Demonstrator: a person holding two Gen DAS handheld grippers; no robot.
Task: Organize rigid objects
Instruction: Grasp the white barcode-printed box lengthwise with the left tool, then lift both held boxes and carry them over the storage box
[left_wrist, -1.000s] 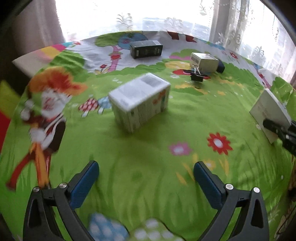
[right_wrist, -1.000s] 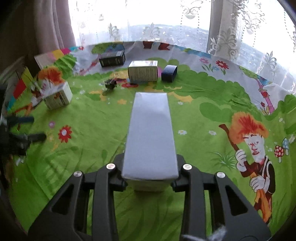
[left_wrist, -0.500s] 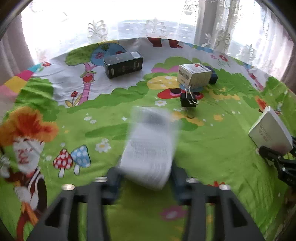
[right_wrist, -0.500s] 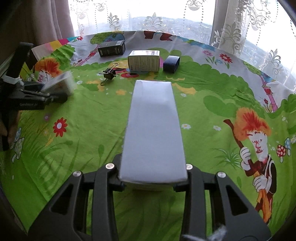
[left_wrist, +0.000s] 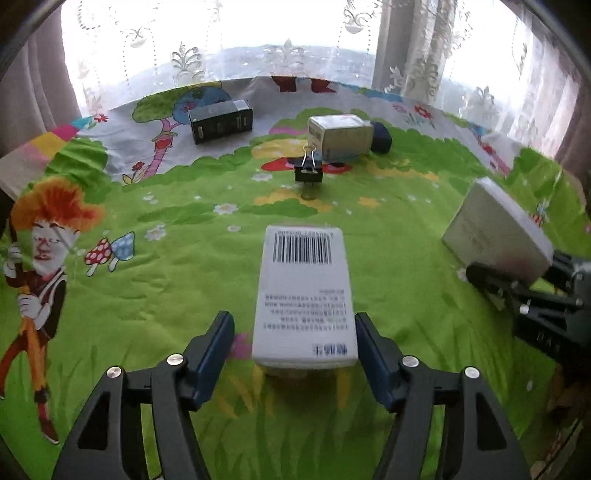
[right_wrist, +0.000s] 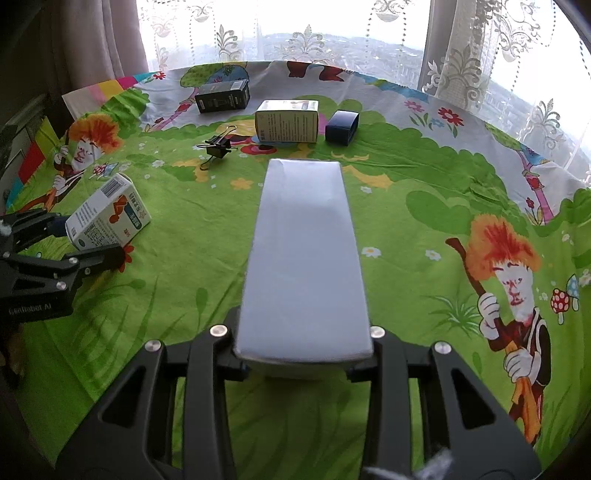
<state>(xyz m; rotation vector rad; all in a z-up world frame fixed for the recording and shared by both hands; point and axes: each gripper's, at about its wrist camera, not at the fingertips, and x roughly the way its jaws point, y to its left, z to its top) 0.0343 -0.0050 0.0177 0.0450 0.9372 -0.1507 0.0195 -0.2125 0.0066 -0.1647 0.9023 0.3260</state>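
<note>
A white carton with a barcode (left_wrist: 304, 295) lies lengthwise between the fingers of my left gripper (left_wrist: 293, 321). The jaws are opening: a gap shows at the left pad (left_wrist: 218, 343), and the right pad sits at the carton's edge. The right wrist view shows the same carton (right_wrist: 107, 218) tilted on the cloth inside the left gripper (right_wrist: 90, 240). My right gripper (right_wrist: 301, 354) is shut on a plain white box (right_wrist: 303, 258), held above the cloth. That box (left_wrist: 498, 229) appears at the right of the left wrist view.
At the back of the green cartoon tablecloth (left_wrist: 166, 277) lie a black box (left_wrist: 221, 120), a pale printed box (left_wrist: 340, 136) and a small dark blue box (left_wrist: 380, 136). A black binder clip (left_wrist: 308, 171) stands in front of them. Lace curtains hang behind the table.
The left gripper moved in from wide open and closed around the barcode carton, which now lies end-on between its fingers. The fingers have since spread. The right gripper and its box kept still.
</note>
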